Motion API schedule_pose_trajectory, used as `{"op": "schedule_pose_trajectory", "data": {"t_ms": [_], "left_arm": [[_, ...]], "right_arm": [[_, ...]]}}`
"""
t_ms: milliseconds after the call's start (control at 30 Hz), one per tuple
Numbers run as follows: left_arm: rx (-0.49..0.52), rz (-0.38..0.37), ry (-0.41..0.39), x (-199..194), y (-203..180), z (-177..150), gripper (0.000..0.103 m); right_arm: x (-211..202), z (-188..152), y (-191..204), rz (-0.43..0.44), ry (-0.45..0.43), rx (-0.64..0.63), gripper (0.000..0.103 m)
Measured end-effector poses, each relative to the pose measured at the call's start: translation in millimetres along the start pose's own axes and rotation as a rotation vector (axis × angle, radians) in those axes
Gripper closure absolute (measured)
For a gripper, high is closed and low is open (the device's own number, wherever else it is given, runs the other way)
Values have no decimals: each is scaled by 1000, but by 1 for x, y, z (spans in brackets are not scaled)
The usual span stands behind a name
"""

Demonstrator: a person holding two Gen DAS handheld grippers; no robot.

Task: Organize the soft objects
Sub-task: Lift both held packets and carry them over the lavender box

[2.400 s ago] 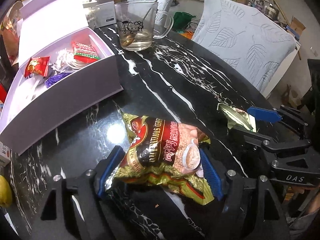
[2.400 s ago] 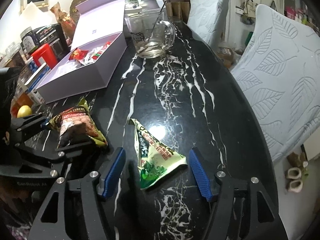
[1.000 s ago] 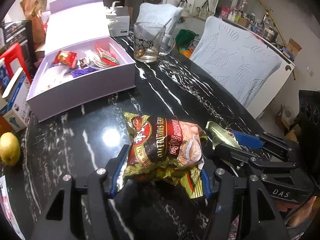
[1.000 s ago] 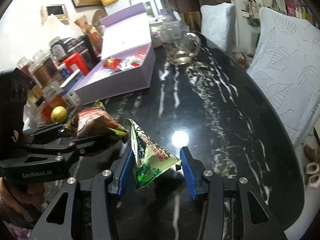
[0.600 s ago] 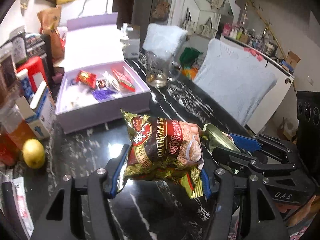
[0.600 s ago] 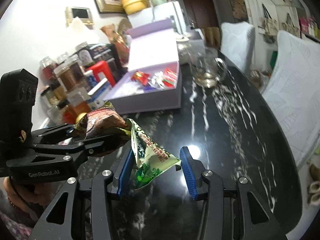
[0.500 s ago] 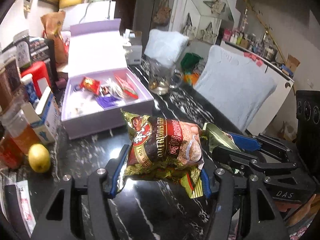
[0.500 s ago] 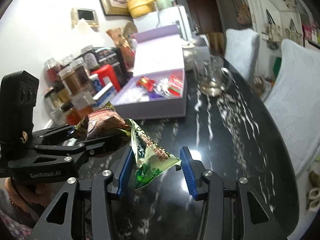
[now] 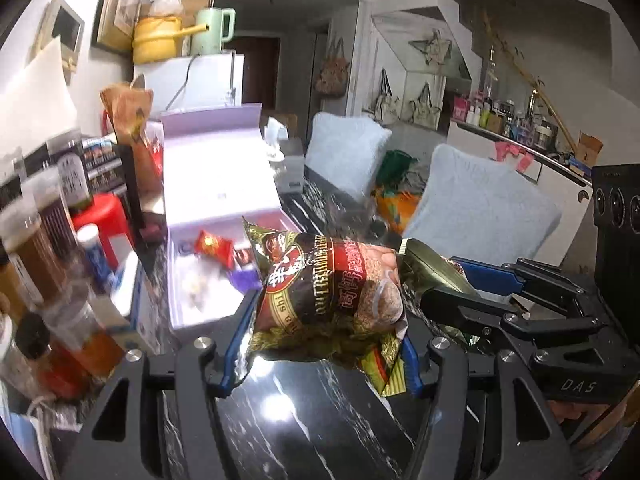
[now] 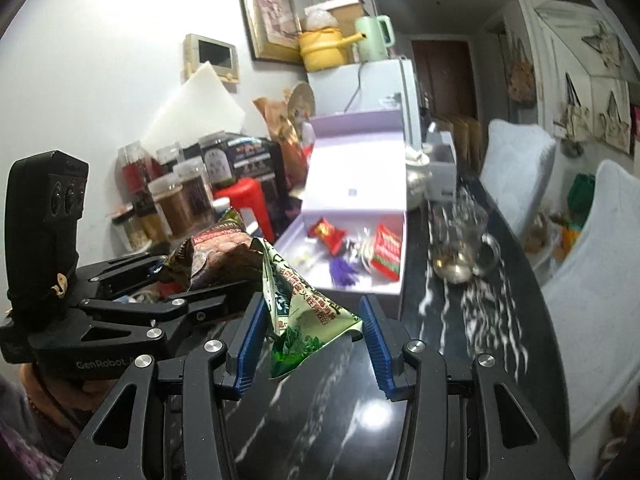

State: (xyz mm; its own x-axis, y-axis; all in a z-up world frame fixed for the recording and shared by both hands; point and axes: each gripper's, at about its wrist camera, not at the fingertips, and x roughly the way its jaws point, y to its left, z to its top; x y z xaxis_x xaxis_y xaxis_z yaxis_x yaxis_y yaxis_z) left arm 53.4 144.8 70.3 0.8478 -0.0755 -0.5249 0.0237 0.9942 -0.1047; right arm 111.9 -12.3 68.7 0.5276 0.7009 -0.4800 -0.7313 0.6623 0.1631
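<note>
While the black marble table (image 10: 460,360) lies below, the open lilac box (image 10: 360,184) sits ahead with small packets inside. Left gripper (image 9: 320,340) is clamped on the brown snack bag (image 9: 328,292), held above the table. Just beside it, right gripper (image 10: 312,332) pinches the green pouch (image 10: 304,312), also aloft.
</note>
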Motion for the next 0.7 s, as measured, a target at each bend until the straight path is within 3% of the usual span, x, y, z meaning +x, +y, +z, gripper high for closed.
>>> {"op": "schedule_pose_trajectory", "data": {"t_ms": [367, 700], "left_arm": [[28, 24, -88, 11, 12, 41, 43], [20, 39, -92, 45, 36, 67, 43]], "right_arm": [[15, 48, -7, 1, -68, -44, 57], [52, 76, -25, 9, -64, -31, 57]]}}
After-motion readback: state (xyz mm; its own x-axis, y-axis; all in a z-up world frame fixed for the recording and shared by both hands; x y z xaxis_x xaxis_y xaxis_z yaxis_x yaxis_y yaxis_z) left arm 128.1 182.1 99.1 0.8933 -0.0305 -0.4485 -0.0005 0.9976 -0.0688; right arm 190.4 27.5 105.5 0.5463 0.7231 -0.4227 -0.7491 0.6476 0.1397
